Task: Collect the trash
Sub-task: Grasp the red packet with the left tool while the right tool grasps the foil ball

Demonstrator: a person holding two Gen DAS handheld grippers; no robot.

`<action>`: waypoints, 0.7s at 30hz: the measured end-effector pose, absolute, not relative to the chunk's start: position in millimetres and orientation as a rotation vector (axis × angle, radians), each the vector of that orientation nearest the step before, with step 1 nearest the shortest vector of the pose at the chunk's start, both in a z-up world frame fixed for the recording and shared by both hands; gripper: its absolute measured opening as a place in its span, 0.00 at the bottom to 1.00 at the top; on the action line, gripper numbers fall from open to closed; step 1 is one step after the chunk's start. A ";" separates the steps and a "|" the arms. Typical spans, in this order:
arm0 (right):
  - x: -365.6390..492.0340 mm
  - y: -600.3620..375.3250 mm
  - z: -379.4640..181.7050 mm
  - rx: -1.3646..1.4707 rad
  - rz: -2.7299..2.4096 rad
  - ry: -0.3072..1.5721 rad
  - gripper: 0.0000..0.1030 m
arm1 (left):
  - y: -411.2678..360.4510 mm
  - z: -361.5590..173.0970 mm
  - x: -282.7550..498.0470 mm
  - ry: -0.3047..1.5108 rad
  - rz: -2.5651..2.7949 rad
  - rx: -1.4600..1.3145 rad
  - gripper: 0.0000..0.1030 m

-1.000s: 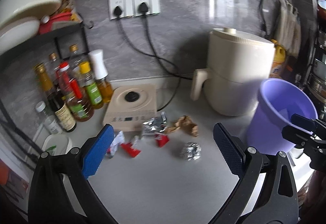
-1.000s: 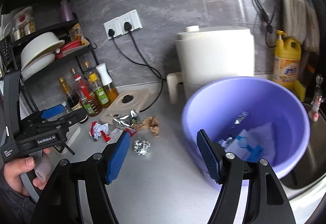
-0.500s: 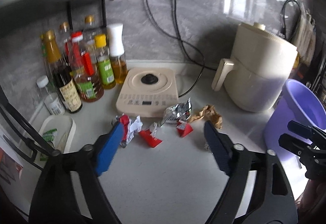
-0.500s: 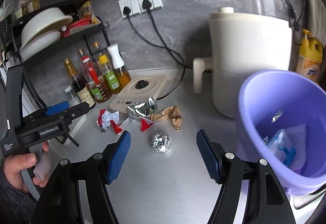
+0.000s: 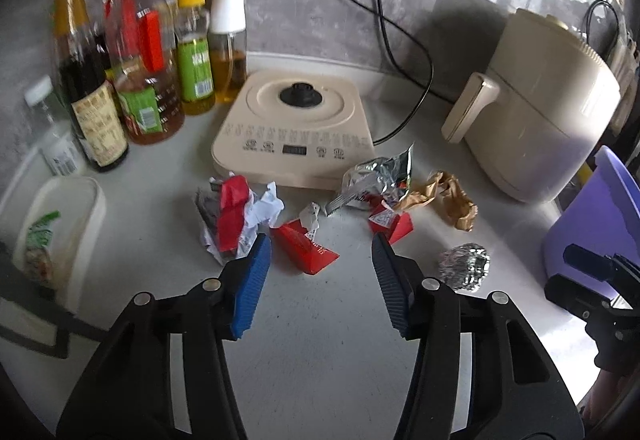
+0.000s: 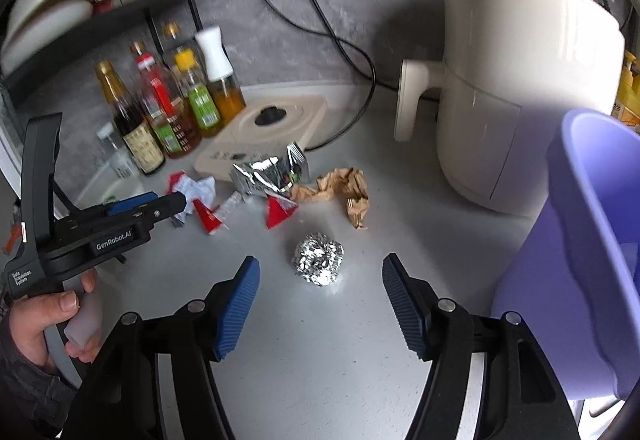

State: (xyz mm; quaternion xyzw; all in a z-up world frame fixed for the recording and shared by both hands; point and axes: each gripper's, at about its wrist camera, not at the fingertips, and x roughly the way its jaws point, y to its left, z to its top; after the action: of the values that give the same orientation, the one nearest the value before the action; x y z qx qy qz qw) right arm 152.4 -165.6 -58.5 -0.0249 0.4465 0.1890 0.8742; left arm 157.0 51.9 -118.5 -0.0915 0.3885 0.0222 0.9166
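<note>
Left hand-held gripper [image 5: 320, 246] spread apart over red wrapper [image 5: 305, 246], perhaps touching; right hand-held gripper [image 6: 318, 270] spread wide around foil ball [image 6: 318, 259] on bench [image 6: 320, 340].

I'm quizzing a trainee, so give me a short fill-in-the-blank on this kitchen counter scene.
1. The right gripper is open, aimed at the ball of ____.
2. The trash goes in the bucket, whose color is ____.
3. The left gripper is ____, above the red wrapper.

Missing words: foil; purple; open

Right claw [image 6: 318, 290] agape, foil ball [image 6: 318, 259] between fingers, untouched.
</note>
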 end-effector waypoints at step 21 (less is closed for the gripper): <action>178.6 -133.6 -97.9 -0.154 0.363 1.038 0.59 | 59.4 -172.8 193.0 0.863 0.056 -0.295 0.28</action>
State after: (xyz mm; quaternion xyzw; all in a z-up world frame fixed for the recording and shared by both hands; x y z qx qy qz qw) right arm 178.6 -133.6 -97.9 -0.0729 0.4926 0.1722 0.8499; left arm 193.0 59.4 -172.8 -0.1426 0.4167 0.0271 0.8974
